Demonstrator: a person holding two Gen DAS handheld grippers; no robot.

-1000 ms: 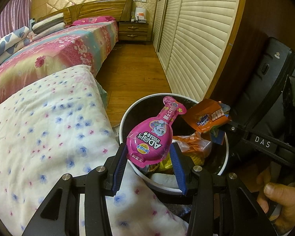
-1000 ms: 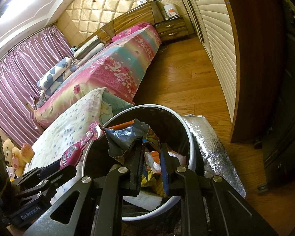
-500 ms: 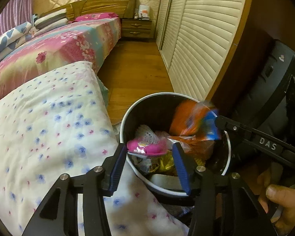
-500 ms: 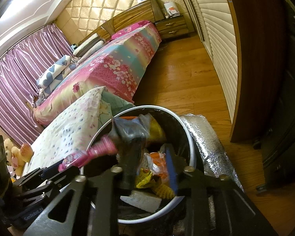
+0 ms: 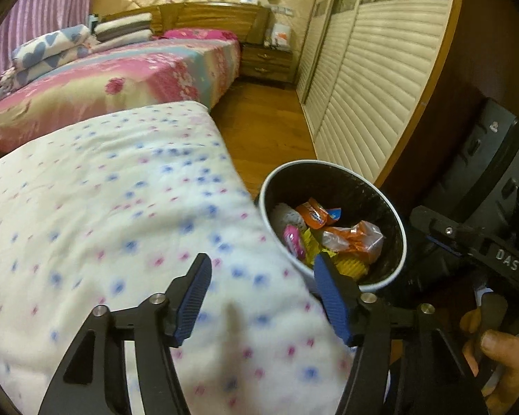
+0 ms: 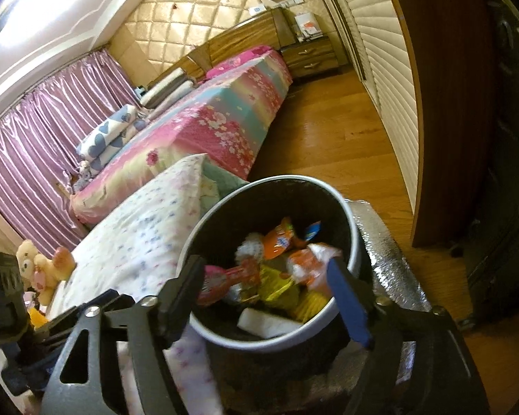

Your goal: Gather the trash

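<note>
A round black trash bin with a white rim [image 5: 403,238] [image 6: 354,221] stands on the floor beside the bed. Inside lie a pink wrapper [image 5: 291,238] [image 6: 214,282], an orange snack packet [image 5: 315,215] [image 6: 279,238], an orange plastic bag [image 5: 354,238] and yellow wrappers [image 6: 280,287]. My left gripper [image 5: 263,299] is open and empty, over the white flowered quilt [image 5: 103,224] just left of the bin. My right gripper [image 6: 270,301] is open and empty, above the bin's near side.
The quilt covers a mattress left of the bin [image 6: 138,242]. A bed with a pink floral cover [image 5: 121,79] lies beyond. Slatted wardrobe doors [image 5: 373,79] line the right wall. A silver foil mat [image 6: 387,263] lies under the bin. Stuffed toys [image 6: 41,269] sit far left.
Both grippers opened and let go. The pink wrapper and the orange packet dropped into the bin. My left gripper moved left over the quilt; my right gripper pulled back a little.
</note>
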